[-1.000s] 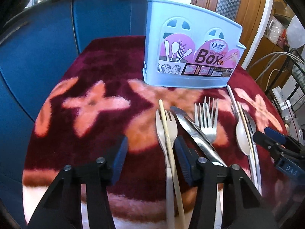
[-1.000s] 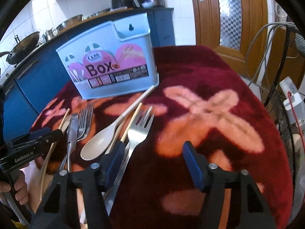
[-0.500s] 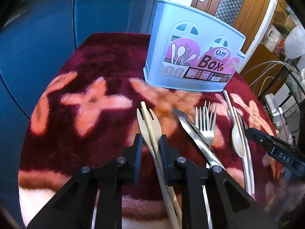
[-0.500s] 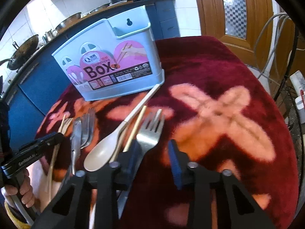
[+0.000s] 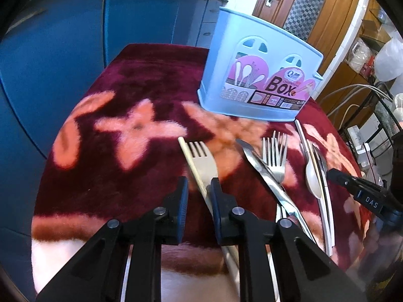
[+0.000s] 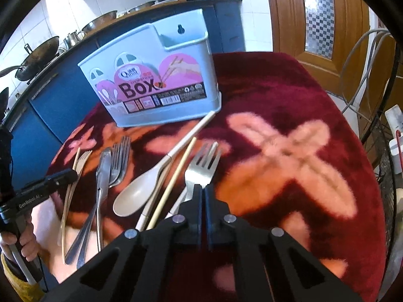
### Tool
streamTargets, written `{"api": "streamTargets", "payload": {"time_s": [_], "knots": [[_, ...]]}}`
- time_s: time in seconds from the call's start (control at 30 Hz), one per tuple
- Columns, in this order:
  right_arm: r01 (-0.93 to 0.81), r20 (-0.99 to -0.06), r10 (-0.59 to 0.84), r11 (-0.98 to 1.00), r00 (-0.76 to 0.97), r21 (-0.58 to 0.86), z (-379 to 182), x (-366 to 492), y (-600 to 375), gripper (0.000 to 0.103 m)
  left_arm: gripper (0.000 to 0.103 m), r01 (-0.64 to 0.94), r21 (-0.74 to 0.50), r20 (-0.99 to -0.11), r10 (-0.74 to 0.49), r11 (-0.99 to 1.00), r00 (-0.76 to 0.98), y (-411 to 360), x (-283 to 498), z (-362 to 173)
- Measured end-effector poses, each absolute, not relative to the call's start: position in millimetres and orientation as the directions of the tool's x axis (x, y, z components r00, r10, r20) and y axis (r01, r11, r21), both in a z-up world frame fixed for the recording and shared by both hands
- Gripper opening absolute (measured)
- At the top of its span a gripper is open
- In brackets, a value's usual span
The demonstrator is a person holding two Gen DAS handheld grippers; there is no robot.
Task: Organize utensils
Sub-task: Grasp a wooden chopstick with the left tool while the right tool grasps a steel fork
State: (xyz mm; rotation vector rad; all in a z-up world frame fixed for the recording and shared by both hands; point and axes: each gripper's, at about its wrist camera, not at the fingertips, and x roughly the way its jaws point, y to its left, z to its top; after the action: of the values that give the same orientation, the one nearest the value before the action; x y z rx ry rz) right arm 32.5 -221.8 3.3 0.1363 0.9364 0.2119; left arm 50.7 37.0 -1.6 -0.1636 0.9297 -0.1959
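- Steel fork (image 6: 201, 170) is pinched at its neck by the right gripper (image 6: 203, 191), whose jaws have just pressed together on it.
- Left gripper (image 5: 199, 188) has just narrowed around a pale fork (image 5: 204, 162) and a chopstick (image 5: 192, 166); whether its pads press them, I cannot tell.
- Between those forks lie a knife (image 5: 262, 168), another fork (image 5: 274, 156), a beige spoon (image 6: 136, 196) and a second chopstick (image 6: 173, 183).
- All lie on the red flowered table (image 6: 277, 88) just in front of the blue utensil box (image 6: 151, 80).

Home kitchen: wok (image 6: 37, 59), blue cabinets (image 5: 141, 20).
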Motion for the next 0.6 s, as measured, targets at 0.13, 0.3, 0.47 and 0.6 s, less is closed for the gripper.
{"api": "streamTargets", "payload": {"time_s": [0.13,0.3,0.47,0.6], "knots": [[-0.112,-0.781,0.273,0.960,0.561,0.255,1.4,33.9,-225.0,0.004,0.018,0.076,-0.273,-0.785,-0.268,0.959,0.558,45.6,55.4,-5.3],[-0.095,-0.774,0.307,0.947,0.554,0.307,1.6,38.2,-228.5,0.029,0.018,0.050,-0.329,-0.786,-0.303,0.943,0.539,53.4,58.9,-7.1],[-0.081,-0.752,0.367,0.918,0.547,0.389,-0.2,42.1,-232.1,0.038,0.016,0.055,-0.359,-0.771,-0.330,0.932,0.544,57.8,57.7,-7.8],[-0.087,-0.761,0.361,0.922,0.539,0.376,-1.5,45.1,-229.6,0.039,0.013,0.056,-0.382,-0.763,-0.349,0.923,0.544,61.5,62.9,-9.2]]}}
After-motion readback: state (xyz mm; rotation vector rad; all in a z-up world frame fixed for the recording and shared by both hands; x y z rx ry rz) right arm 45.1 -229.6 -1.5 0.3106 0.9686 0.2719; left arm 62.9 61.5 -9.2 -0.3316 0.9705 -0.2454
